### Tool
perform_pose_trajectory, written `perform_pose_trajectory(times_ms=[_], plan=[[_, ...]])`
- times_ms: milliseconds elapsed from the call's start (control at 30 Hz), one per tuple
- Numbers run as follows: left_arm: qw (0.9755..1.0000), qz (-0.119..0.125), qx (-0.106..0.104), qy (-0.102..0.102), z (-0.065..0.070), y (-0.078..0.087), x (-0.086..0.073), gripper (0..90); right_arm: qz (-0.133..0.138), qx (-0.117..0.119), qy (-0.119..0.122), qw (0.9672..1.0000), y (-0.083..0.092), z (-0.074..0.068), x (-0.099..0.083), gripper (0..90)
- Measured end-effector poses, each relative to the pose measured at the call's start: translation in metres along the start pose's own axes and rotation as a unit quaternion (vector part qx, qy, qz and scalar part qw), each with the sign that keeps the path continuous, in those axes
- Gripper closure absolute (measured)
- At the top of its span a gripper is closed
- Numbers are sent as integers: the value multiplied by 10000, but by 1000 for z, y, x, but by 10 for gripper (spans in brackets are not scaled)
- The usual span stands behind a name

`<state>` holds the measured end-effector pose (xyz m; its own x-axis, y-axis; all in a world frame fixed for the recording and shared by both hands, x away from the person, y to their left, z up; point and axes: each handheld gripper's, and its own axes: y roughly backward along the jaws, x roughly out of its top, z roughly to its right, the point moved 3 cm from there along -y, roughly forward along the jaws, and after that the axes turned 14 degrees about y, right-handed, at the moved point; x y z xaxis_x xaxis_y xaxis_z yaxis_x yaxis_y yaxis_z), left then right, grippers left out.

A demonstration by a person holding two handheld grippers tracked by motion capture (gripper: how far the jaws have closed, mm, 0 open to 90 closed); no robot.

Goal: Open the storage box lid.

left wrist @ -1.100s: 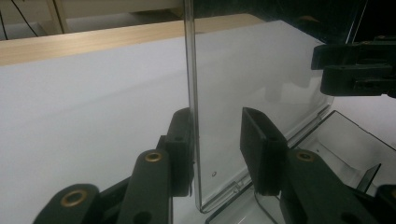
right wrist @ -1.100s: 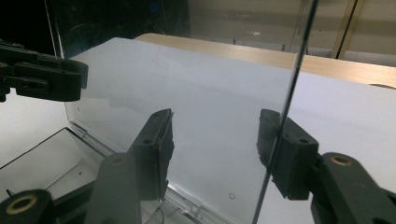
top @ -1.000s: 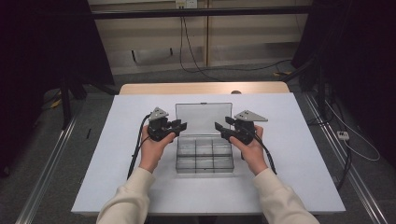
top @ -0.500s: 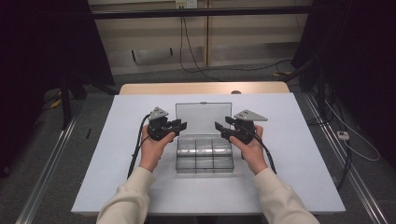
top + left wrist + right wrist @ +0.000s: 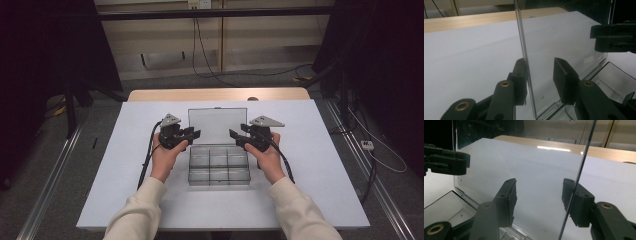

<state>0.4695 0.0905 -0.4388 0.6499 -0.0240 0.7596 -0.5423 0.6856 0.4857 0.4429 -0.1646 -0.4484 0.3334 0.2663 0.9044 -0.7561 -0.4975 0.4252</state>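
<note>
A person's 2 sleeved forearms come in from the near edge of the table [image 5: 125, 165], which is covered in white. Just beyond the sleeves sits a clear box [image 5: 219, 167] with 6 compartments, at the middle of the table. Its lid [image 5: 218, 125] stands upright at the far side, hinged open.

The left hand [image 5: 165, 157] holds the left gripper [image 5: 192, 134] at the lid's left edge. In the left gripper view, the lid's edge [image 5: 524, 50] stands between the 2 jaws: the left jaw lies against or just beside the pane, the right jaw stands well off it. The jaws stand apart, not pressing on the lid.

The right hand [image 5: 267, 157] holds the right gripper [image 5: 234, 136] at the lid's right edge. In the right gripper view, the pane's edge [image 5: 579, 175] runs in front of the right jaw, and the left jaw stands well apart on the pane's other side. These jaws also stand open, straddling the lid without clamping it. Each gripper view also shows the other gripper through the pane.

Beyond the lid, the white cover ends at a bare wooden strip [image 5: 215, 94] of table. Cables [image 5: 200, 50] hang down a wall behind.
</note>
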Motion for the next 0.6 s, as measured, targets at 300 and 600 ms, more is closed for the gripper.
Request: perform_pose_trajectory(times_ms=[300, 600], plan=[[10000, 11, 23, 12, 1, 0, 0, 638, 9, 12, 28, 10000, -1, 0, 0, 452], [10000, 22, 9, 45, 0, -1, 0, 638, -3, 25, 6, 10000, -1, 1, 0, 451]])
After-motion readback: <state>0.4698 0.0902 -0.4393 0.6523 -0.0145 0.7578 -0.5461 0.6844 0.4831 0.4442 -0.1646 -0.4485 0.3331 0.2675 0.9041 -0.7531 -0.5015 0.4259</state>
